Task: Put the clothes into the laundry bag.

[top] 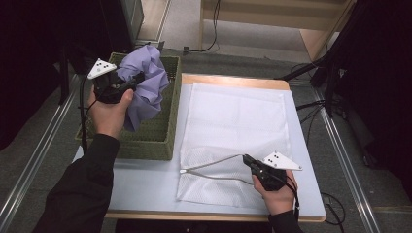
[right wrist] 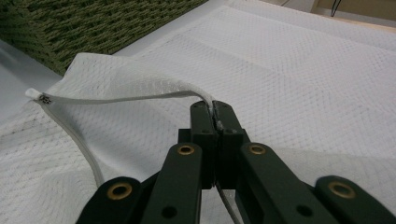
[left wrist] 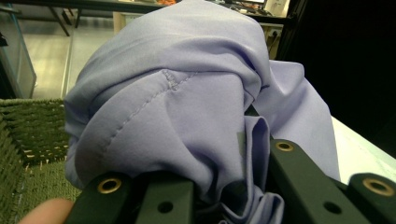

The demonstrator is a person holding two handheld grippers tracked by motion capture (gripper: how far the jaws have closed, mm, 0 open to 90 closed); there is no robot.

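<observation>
A crumpled lavender garment [top: 145, 82] hangs above the green woven basket [top: 160, 141], with my left gripper [top: 135, 81] shut on a bunch of it. In the left gripper view the garment [left wrist: 177, 102] bulges over the black jaws, whose tips are buried in its folds. A white mesh bag [top: 233, 116] lies flat on the table. My right gripper [top: 245, 158] is shut on the bag's zippered edge [right wrist: 116, 97] and holds it a little off the lower layer, so the mouth gapes toward the basket. Its jaws [right wrist: 215, 112] stand pressed together on that edge.
The basket [right wrist: 93, 23] sits at the table's left, close beside the bag. The pale table [top: 141, 184] has bare surface in front of the basket. Metal rails run along the floor on both sides, and cables lie at the far right.
</observation>
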